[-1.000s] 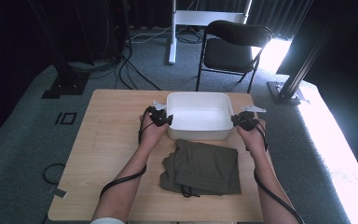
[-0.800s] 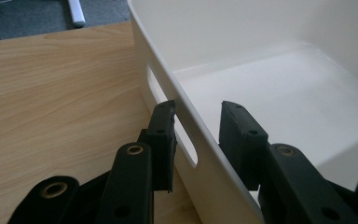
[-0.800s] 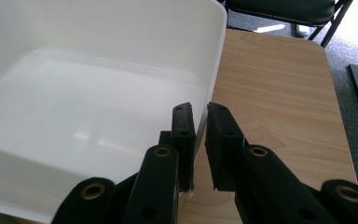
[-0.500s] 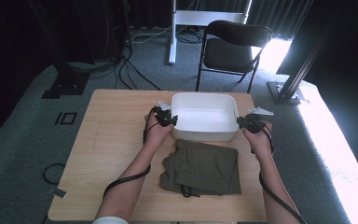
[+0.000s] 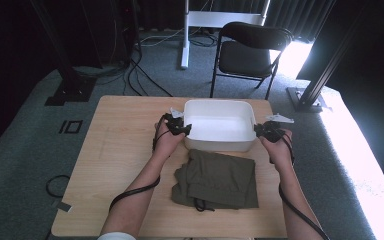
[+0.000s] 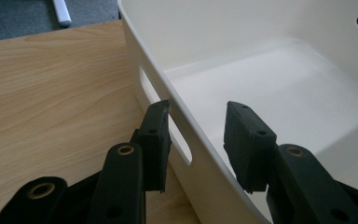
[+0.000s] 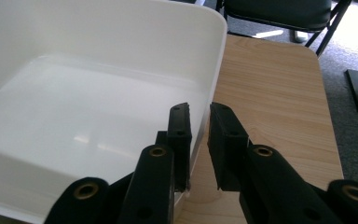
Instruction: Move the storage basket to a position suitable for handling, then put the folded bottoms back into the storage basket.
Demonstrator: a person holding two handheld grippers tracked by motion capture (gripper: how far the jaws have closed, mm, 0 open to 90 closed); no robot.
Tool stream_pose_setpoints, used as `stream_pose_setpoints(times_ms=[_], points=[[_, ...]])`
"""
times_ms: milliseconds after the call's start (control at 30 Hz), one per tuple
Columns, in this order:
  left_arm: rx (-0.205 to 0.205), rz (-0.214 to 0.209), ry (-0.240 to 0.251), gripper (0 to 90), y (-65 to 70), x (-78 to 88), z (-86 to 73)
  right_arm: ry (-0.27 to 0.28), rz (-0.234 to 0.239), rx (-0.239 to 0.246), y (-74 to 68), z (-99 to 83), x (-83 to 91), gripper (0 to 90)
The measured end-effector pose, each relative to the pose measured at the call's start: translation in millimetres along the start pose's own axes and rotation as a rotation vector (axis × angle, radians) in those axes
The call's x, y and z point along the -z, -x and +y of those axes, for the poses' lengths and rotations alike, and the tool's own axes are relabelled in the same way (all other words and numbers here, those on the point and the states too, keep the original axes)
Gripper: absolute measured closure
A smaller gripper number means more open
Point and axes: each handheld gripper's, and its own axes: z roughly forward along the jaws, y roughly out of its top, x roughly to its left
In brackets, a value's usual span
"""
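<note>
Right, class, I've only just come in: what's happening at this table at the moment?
A person holds a gripper in each hand at the two ends of an empty white tub. The left gripper is open, straddling the tub's wall by a handle slot. The right gripper has closed on the opposite wall. A folded olive garment lies on the wooden table, nearer the person.

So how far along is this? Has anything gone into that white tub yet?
Nothing yet: the white tub is empty. Right now the left hand-held gripper straddles one side wall, jaws open, and the right hand-held gripper is closed on the opposite wall. The folded olive-green garment lies on the table, untouched.
</note>
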Motion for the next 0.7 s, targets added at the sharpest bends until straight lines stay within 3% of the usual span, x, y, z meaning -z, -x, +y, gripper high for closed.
stream_pose_setpoints(times_ms=[100, 233, 267, 300, 333, 433, 500, 567, 667, 700], points=[[0.01, -0.006, -0.004, 62.4, -0.3, 0.8, -0.3, 0.003, 0.003, 0.004, -0.6, 0.2, 0.1, 75.9], [0.009, -0.018, -0.005, 49.9, 0.4, 1.4, 0.1, 0.018, 0.037, 0.008, -1.4, 3.3, 1.0, 60.6], [0.033, -0.014, 0.006, 42.1, 0.2, 0.7, 1.5, 0.022, 0.048, 0.013, -1.9, 4.7, 1.6, 56.0], [0.033, -0.014, 0.006, 39.9, 0.2, 0.7, 1.5, 0.022, 0.048, 0.013, -1.9, 4.7, 1.6, 56.0], [0.061, -0.008, 0.01, 39.9, -1.0, 2.0, 2.6, 0.028, 0.055, 0.019, -2.2, 5.3, 2.0, 53.6], [0.065, -0.019, 0.021, 38.8, -2.3, 5.5, 4.7, 0.036, 0.114, 0.026, -2.9, 7.4, 2.1, 40.1], [0.058, -0.023, 0.03, 36.4, -2.2, 9.8, 6.9, 0.04, 0.124, 0.049, -3.9, 7.9, 2.2, 34.0], [0.054, -0.032, 0.037, 36.4, -2.1, 14.4, 8.8, 0.066, 0.133, 0.021, -3.6, 8.2, 2.7, 28.0], [0.041, -0.057, 0.042, 32.7, -0.4, 20.4, 10.4, 0.089, 0.127, 0.023, -4.8, 8.8, 4.1, 17.6], [0.037, -0.063, 0.039, 31.8, 0.2, 22.6, 10.7, 0.091, 0.135, 0.019, -5.8, 9.1, 4.9, 17.9]])
